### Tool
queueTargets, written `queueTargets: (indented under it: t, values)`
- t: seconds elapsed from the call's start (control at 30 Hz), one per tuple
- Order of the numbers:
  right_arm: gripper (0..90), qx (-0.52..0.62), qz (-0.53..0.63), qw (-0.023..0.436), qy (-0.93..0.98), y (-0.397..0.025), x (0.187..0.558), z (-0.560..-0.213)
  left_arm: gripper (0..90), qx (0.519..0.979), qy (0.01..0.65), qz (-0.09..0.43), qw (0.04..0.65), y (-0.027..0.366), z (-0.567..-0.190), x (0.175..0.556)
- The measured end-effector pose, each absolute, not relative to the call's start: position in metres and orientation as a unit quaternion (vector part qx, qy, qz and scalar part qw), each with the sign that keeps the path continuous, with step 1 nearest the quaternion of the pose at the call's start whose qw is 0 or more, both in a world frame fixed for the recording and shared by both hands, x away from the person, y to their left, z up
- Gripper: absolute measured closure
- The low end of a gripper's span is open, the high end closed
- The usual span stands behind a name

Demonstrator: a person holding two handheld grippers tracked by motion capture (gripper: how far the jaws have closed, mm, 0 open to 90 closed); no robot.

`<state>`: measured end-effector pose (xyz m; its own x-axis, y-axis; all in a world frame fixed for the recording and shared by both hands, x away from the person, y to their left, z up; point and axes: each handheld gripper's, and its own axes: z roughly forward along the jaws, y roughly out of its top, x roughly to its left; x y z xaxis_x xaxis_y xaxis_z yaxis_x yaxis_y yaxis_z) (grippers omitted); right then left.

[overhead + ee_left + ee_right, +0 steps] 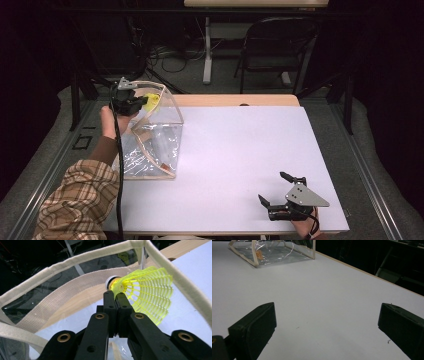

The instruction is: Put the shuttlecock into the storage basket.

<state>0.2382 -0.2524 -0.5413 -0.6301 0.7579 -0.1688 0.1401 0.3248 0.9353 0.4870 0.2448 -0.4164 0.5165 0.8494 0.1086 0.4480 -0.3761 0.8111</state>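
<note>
A yellow plastic shuttlecock (146,291) with a white cork tip is pinched at its neck by my left gripper (115,298), which is shut on it. In the high view the left gripper (142,101) holds the shuttlecock (152,99) just over the open top of a clear plastic bag (152,137) with beige fabric trim. The bag's rim (82,260) curves around the shuttlecock in the left gripper view. My right gripper (276,187) rests low at the table's front right, jaws wide open with nothing between them. Far off in the right gripper view stands the bag (274,251).
The white table top (240,150) has a wooden strip (235,100) along its far edge. A folding chair (275,45) and a table leg (207,50) with cables stand on the floor beyond. A plaid sleeve (75,200) comes in at the bottom left.
</note>
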Motion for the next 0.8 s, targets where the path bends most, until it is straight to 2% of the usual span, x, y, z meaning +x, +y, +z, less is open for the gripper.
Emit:
queueTargets:
  t: [0.8]
  values:
    - [1.3, 0.298, 0.498, 0.31, 0.753, -0.252, 0.238, -0.541, 88.7, 0.794, 0.421, 0.249, 0.361, 0.245, -0.431, 0.495]
